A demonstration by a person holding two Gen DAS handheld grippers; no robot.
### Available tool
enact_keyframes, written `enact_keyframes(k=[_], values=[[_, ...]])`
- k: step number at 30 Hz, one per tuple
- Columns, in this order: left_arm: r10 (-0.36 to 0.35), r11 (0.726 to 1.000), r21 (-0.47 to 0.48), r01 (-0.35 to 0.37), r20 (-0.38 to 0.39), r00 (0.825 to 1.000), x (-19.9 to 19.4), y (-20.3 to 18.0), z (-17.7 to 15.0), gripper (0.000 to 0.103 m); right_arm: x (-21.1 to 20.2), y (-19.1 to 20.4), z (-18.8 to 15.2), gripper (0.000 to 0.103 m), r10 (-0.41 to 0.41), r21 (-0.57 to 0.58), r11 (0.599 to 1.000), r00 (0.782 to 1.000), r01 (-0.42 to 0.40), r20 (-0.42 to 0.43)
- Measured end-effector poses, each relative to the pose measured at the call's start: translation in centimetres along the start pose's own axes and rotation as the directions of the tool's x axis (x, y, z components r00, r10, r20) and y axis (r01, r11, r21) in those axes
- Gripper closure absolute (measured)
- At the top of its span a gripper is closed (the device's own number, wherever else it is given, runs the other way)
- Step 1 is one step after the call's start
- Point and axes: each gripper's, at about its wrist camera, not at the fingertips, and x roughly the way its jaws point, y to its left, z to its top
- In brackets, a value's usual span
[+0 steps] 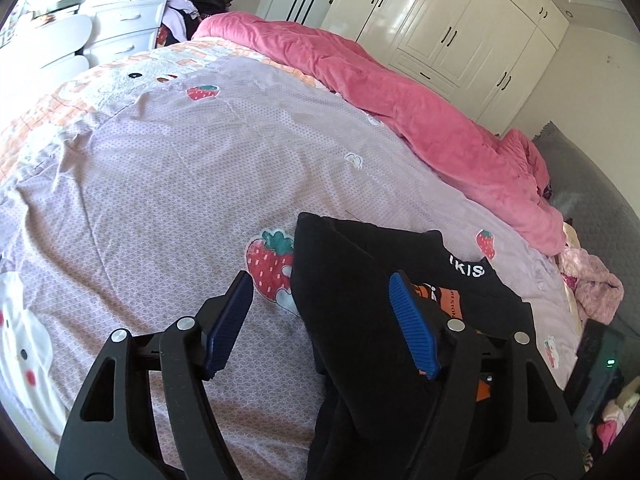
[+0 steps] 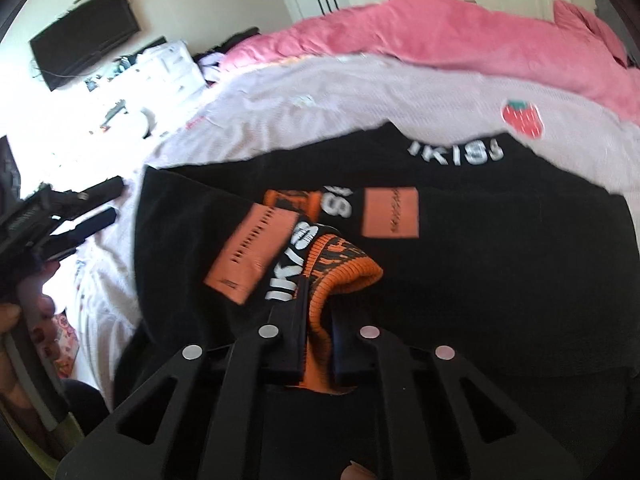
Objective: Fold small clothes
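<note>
Two grippers are working over one small black garment (image 2: 480,272) that is lying spread on the bed (image 1: 168,184), on the lilac strawberry-print sheet, with the pink quilt (image 1: 432,112) bunched well behind it. The right gripper (image 2: 318,320) is pinching the orange-and-black ribbed cuff (image 2: 348,268), its jaws closed tight on the knit, probably so the sleeve can be carried across the printed chest for a fold. The left gripper (image 1: 320,320) is standing with its jaws well apart, gripping nothing; the garment's near edge is rising between its blue pads (image 1: 412,324), touching or just beside the right-hand one. That placing is likely meant to catch the opposite side next, so the cloth is staying flat while the sleeve is being folded.
</note>
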Motion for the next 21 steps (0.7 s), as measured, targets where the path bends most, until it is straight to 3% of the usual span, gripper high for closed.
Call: enact_keyframes(k=[6, 11, 21], values=[[0.000, 1.000, -0.010, 0.000, 0.003, 1.000, -0.1, 0.1, 0.1, 0.040, -4.2, 0.1, 1.9, 0.097, 0.019, 0.017, 1.000, 0.988, -0.022, 0.153], [-0.002, 1.000, -0.003, 0.002, 0.000, 1.000, 0.0, -0.1, 0.1, 0.040, -7.7, -2.7, 3.4, 0.097, -0.037, 0.101, 0.995, 0.963, 0.010, 0.265], [-0.002, 1.000, 0.013, 0.003, -0.018, 1.000, 0.7, -0.6, -0.2, 0.040, -7.6, -9.1, 3.2, 0.097, -0.200, 0.253, 0.956, 0.959, 0.147, 0.199]])
